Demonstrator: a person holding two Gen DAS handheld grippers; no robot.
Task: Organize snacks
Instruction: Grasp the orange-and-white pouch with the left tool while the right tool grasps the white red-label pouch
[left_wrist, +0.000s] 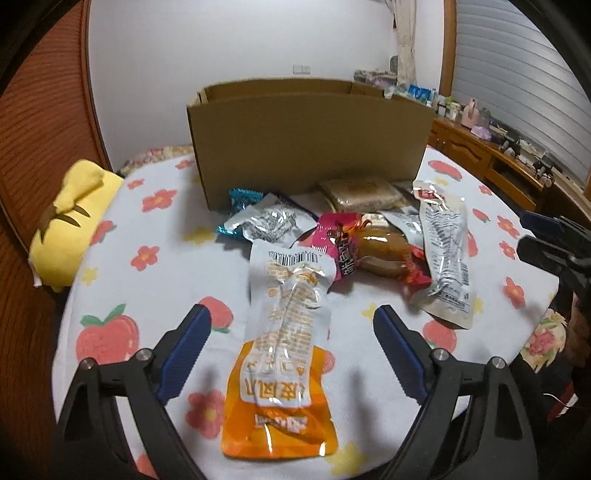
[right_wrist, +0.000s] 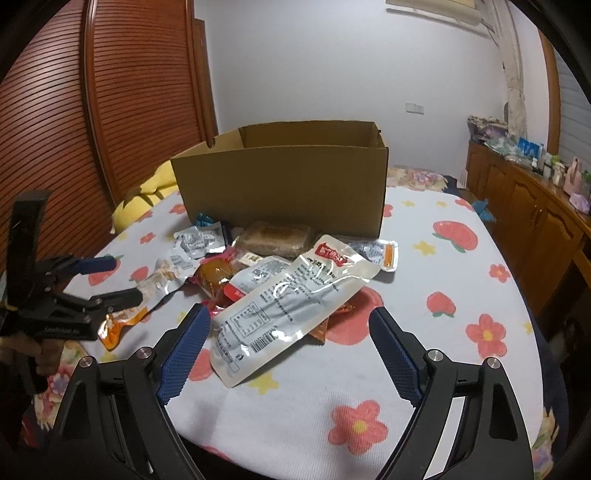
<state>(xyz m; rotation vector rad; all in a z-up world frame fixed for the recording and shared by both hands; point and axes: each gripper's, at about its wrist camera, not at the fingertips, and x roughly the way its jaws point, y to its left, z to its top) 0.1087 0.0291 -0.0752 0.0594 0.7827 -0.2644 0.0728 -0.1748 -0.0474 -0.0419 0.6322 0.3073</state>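
The left gripper (left_wrist: 291, 317) is hanging low over the bench (left_wrist: 122, 280) with its blue fingers (left_wrist: 184, 350) spread wide and holding nothing; the orange pouch (left_wrist: 282, 373) is lying flat on the flowered cloth between them, touching neither finger as far as the view shows. The right gripper (right_wrist: 290, 317) is likewise standing wide open and empty, its fingers (right_wrist: 183, 354) flanking the near end of a long clear pouch (right_wrist: 284, 306) that is resting on the cloth at a slant. Seen from the right wrist, the left gripper is showing at the left edge with the orange pouch running between its open fingers. Just past the two pouches the other snacks are sitting in a loose heap: a brown bun (left_wrist: 384, 247) in a red-and-pink wrapper, touching the clear pouch's side, a silver packet (left_wrist: 271, 223) with blue ends to its left, and a tan block (left_wrist: 360, 194) of something wrapped in clear film behind them. The block is lying right up against the front wall of the cardboard box (left_wrist: 306, 144), which is standing open-topped at the far side of the bench; what it holds cannot be told. A yellow plush (left_wrist: 70, 225) is lying off the bench's left edge, near the louvred door (right_wrist: 55, 122).
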